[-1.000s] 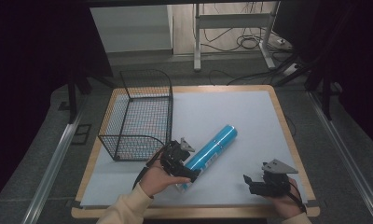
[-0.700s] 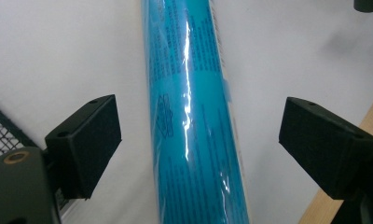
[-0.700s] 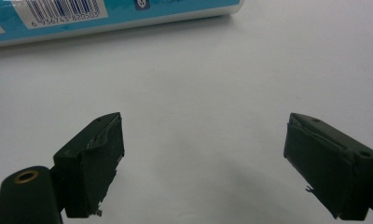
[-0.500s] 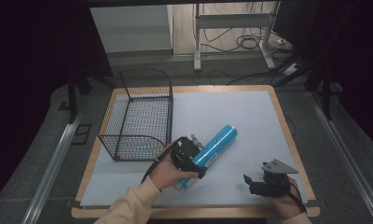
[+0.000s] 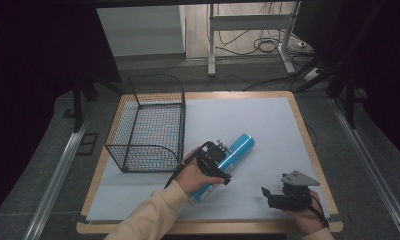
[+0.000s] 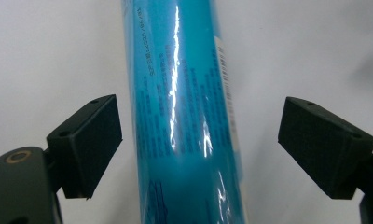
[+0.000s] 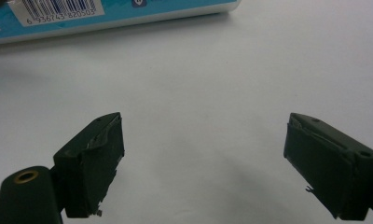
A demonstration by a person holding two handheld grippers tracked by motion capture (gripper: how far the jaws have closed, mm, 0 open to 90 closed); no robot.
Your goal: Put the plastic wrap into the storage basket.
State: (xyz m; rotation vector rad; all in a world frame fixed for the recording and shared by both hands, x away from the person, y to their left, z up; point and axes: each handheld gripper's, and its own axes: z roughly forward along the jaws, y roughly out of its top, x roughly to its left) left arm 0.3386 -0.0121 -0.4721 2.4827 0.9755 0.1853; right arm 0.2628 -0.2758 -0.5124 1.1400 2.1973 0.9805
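A long blue tube [image 5: 234,151] wrapped in glossy film lies slantwise on the white table sheet [image 5: 268,125]. My left gripper [image 5: 217,162] hovers over the tube's middle, jaws open. In the left gripper view the blue tube [image 6: 184,116] runs between the two pads [image 6: 89,140], with a gap on each side and no contact. My right gripper [image 5: 273,196] rests near the front right edge, open, with bare sheet between its jaws [image 7: 203,154]. The tube's barcode end [image 7: 82,16] shows at the top of the right gripper view.
A black wire basket [image 5: 150,125] stands on the left part of the table, close to the tube's left. The table's wooden rim [image 5: 208,227] runs along the front. Beyond the table, a desk frame and cables stand on the floor [image 5: 248,45].
My left hand has slid right and slightly down, from beside the tube's lower end to over its middle. The tube now sits between the open jaws. The right gripper has stayed put.
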